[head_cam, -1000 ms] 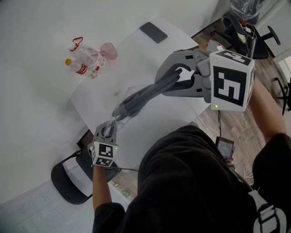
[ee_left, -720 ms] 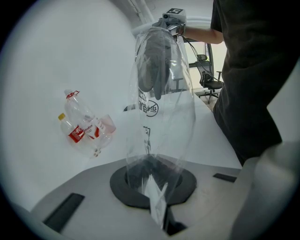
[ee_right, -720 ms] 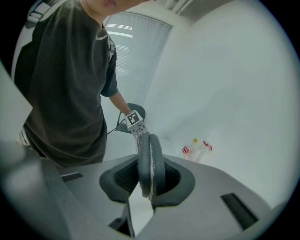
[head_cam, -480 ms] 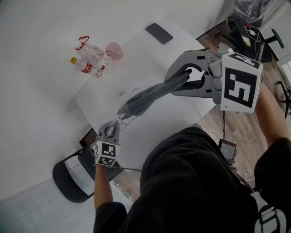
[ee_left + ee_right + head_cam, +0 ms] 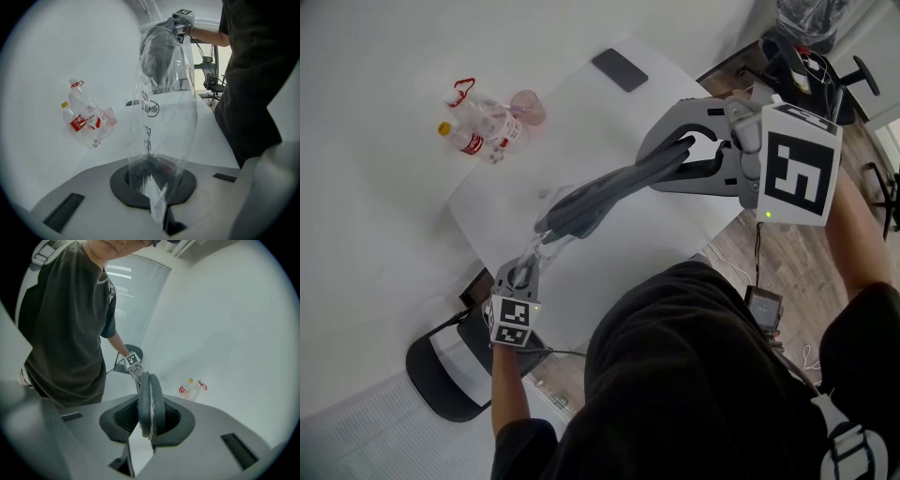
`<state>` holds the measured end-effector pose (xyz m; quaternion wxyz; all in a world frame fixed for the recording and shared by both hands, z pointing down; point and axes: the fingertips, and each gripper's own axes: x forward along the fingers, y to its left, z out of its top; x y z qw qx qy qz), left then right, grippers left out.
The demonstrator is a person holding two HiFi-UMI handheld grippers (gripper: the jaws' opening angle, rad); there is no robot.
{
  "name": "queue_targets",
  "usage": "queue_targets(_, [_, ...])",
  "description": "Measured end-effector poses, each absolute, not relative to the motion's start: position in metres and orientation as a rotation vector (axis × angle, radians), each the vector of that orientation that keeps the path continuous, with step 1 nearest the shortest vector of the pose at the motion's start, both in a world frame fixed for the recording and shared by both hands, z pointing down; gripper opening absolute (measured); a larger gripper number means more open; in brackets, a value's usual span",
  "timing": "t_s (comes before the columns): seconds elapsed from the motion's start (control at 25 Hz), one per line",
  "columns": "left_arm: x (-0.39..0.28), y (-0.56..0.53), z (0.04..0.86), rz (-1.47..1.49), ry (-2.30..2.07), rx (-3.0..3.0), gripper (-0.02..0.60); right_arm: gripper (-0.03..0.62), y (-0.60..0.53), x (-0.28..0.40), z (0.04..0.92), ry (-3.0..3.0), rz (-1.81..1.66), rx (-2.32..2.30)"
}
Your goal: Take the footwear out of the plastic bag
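Two pieces of dark grey footwear, pressed flat together, sit with one end right between the right gripper jaws, which are partway apart and clamped on the pair. The far end pokes into the clear plastic bag and stops short of the left gripper, whose jaws are pinched tight on the bag's bottom. Everything hangs stretched above the white table, with the bottles out past the left fingers.

A white table bears a flat dark slab, perhaps a phone, near its far corner
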<state>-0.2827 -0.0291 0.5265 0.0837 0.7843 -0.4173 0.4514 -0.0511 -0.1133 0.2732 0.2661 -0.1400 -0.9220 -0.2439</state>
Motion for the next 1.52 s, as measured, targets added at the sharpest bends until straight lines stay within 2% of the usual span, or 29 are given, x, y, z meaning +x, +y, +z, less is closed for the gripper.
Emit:
queue_targets(0.44, [-0.310, -0.030, 0.524, 1.091, -1.455, 2.147, 0.023, 0.080, -0.139, -0.047, 0.259, -2.634, -0.688, -0.100])
queue_targets(0.96, [-0.310, -0.050, 0.482, 0.695, -1.764, 1.854, 0.023, 0.080, -0.188, -0.031, 0.254, -2.818, -0.638, 0.743])
queue_targets(1.52, [-0.288, -0.046, 0.491, 0.722, -1.918, 1.717, 0.023, 0.080, -0.181, 0.007, 0.342, -2.771, -0.182, 1.151])
